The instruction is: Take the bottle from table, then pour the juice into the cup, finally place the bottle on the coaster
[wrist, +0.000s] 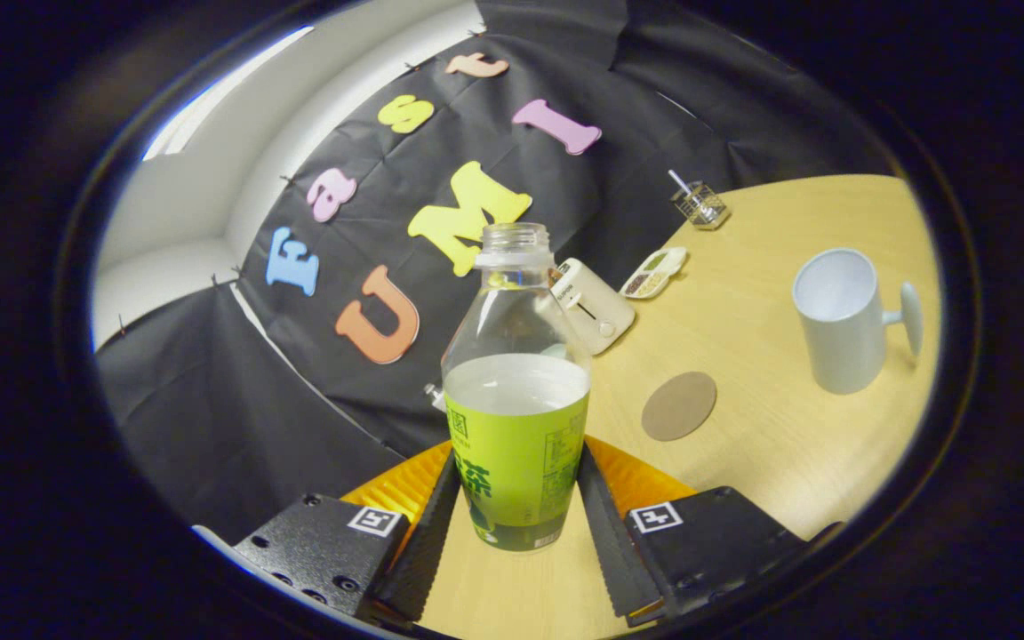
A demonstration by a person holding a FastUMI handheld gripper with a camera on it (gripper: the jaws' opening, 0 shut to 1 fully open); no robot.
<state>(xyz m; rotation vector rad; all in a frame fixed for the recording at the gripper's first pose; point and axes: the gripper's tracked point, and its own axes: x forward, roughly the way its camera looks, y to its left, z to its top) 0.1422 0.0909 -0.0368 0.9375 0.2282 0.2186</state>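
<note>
claw clamped on uncapped bottle, both fingers pressing green label; bottle tilted, table beneath.

A clear plastic bottle with a green label, uncapped and upright, is gripped between the gripper fingers. On the pale wooden counter, a round brown coaster lies just right, and a white handled cup stands farther right.

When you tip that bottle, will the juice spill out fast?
Probably: the bottle has no cap. It looks about half full, so likely fairly light. The gripper fingers press its label sides; thin plastic may squash a little.
</note>
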